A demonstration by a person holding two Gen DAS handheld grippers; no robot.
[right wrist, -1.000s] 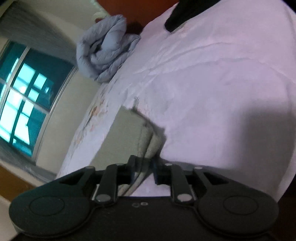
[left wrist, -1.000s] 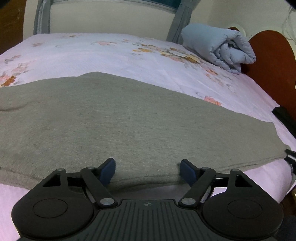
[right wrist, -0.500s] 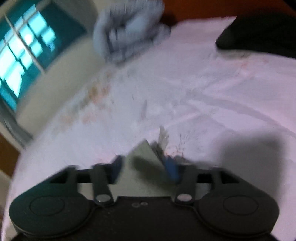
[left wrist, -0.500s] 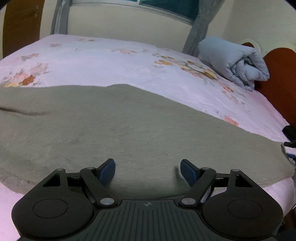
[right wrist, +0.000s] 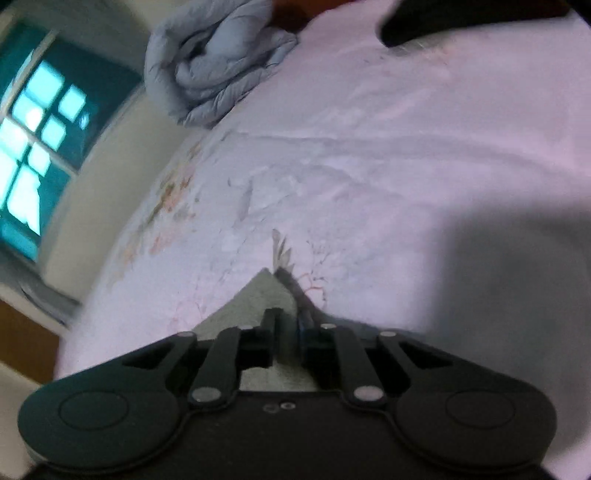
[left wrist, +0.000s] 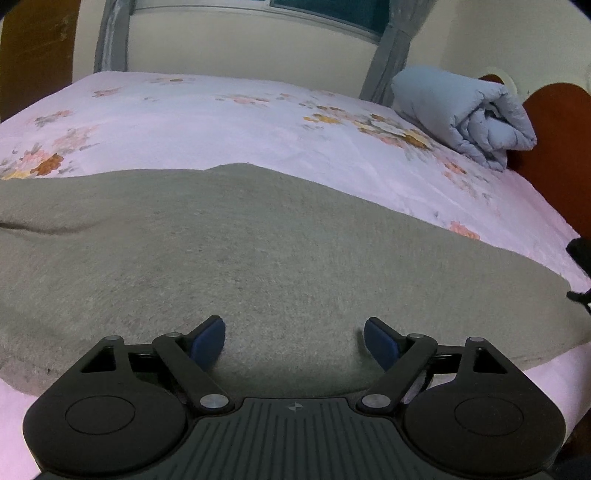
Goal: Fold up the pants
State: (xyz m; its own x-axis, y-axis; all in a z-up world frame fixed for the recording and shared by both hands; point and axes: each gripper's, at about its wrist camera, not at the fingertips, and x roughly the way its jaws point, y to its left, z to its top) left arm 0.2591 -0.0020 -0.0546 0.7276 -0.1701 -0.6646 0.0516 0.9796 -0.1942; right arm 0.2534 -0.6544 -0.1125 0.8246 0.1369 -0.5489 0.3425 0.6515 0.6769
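Observation:
Grey-green pants (left wrist: 258,258) lie flat across the pink floral bed sheet (left wrist: 221,122), filling the middle of the left wrist view. My left gripper (left wrist: 294,341) is open and empty, its blue pads (left wrist: 207,341) just above the pants' near edge. In the right wrist view my right gripper (right wrist: 288,326) is shut on a corner of the pants (right wrist: 264,295), which pokes out between the fingers over the sheet (right wrist: 369,184).
A rolled light-blue quilt (left wrist: 469,114) lies at the far right by a red-brown headboard (left wrist: 554,147); it also shows in the right wrist view (right wrist: 214,66). A black item (right wrist: 461,18) lies on the bed's far side. A window (right wrist: 33,140) and wall stand beyond.
My right gripper opened, shifted along the pants' end, and has shut again on the corner. My left gripper has moved forward over the pants' edge, still open.

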